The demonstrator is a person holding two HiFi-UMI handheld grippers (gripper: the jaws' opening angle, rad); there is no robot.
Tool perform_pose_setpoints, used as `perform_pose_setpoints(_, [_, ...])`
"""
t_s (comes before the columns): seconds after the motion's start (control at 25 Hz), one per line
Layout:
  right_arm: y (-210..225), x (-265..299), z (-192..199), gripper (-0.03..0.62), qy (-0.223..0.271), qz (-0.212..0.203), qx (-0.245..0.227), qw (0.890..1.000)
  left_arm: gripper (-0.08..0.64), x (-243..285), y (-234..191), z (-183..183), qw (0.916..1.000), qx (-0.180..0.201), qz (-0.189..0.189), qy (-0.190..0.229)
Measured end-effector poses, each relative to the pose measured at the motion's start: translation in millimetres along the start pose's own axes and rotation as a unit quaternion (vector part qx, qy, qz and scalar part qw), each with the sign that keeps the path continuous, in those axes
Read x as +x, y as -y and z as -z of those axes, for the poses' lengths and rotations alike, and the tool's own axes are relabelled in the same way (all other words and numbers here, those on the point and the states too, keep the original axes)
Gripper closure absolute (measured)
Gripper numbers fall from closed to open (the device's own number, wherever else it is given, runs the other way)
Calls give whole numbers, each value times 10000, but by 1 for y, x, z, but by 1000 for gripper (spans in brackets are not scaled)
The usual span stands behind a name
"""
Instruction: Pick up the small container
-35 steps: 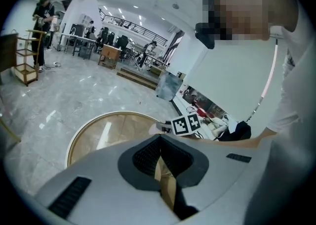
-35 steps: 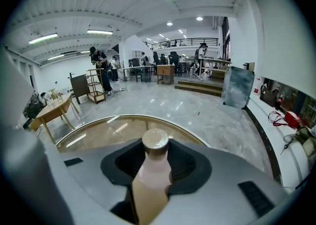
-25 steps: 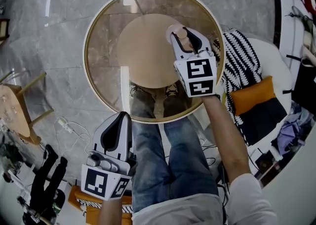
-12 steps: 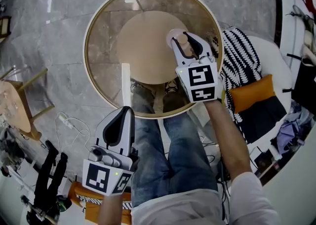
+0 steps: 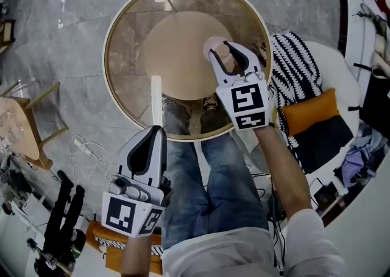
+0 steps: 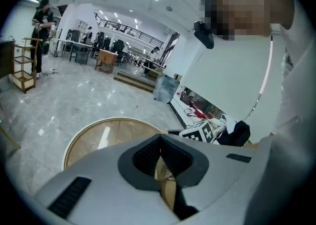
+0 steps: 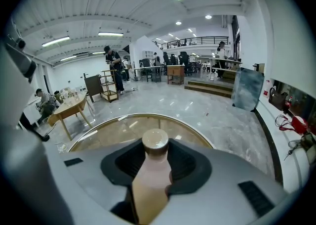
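Plainly the right gripper [image 5: 226,52] grasps the small container [image 7: 153,174] at mid-body over the glass counter [image 5: 122,81], left gripper [image 5: 155,136] clenched empty; it looks light, stiff and smooth, likely slippery, so a hold below the cap [image 7: 155,140] seems soundest.

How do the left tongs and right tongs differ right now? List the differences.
The right tongs grip the small container, jaws apart around it; the left tongs are shut and empty. The right tongs are above the round table; the left tongs hang off it, beside the person's leg. Both are white and carry a marker cube.
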State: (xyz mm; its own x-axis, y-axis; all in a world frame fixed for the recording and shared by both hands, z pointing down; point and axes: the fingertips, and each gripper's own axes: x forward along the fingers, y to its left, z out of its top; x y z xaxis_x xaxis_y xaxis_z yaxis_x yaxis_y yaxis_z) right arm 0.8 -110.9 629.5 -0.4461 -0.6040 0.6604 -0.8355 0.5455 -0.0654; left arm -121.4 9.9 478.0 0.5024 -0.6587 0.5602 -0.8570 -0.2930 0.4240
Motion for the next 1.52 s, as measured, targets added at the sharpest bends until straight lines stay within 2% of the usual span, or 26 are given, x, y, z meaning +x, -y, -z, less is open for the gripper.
perform_pose_setpoints(1.52, [-33, -65, -19, 443, -12, -451, -260, 9986, 541, -23, 30, -17, 9998, 32, -62, 184])
